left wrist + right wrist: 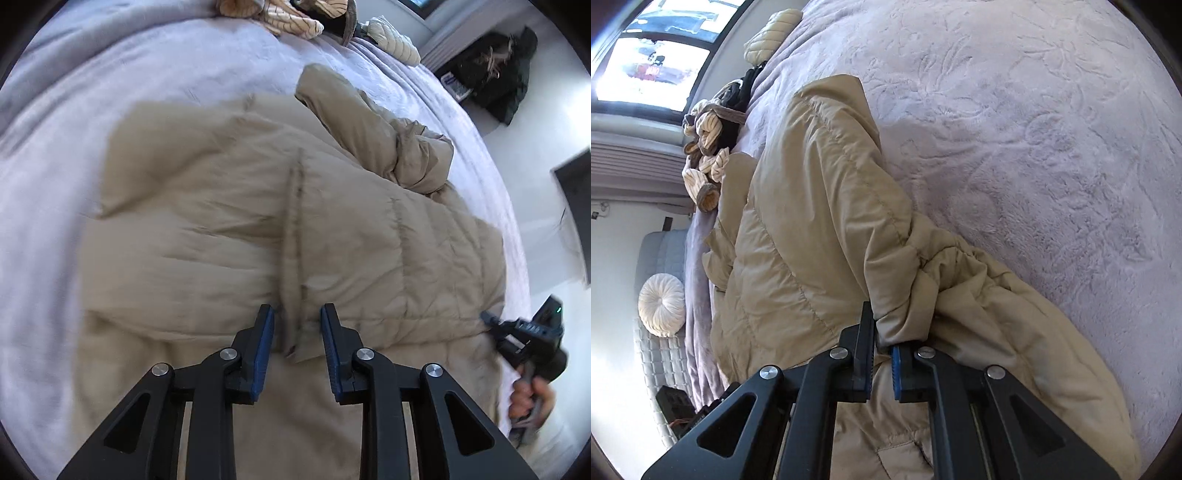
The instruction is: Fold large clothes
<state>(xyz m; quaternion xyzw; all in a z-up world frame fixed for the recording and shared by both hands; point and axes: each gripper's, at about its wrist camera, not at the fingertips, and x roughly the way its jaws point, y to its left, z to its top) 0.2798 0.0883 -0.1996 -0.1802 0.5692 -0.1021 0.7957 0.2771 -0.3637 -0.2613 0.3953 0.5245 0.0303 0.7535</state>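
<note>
tan quilted jacket on pale lilac bedspread embossed with leaf pattern; black grippers, blue pads; cream-and-brown striped clothes; white pleated round cushion.

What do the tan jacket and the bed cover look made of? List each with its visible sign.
Tan jacket: probably a thin matte woven shell over soft padding; stitched quilt lines and puffy, finely wrinkled panels suggest it.
Bed cover: looks like plush fleece or velvet, pale lilac; a short fuzzy nap and an embossed leaf pattern show.
</note>
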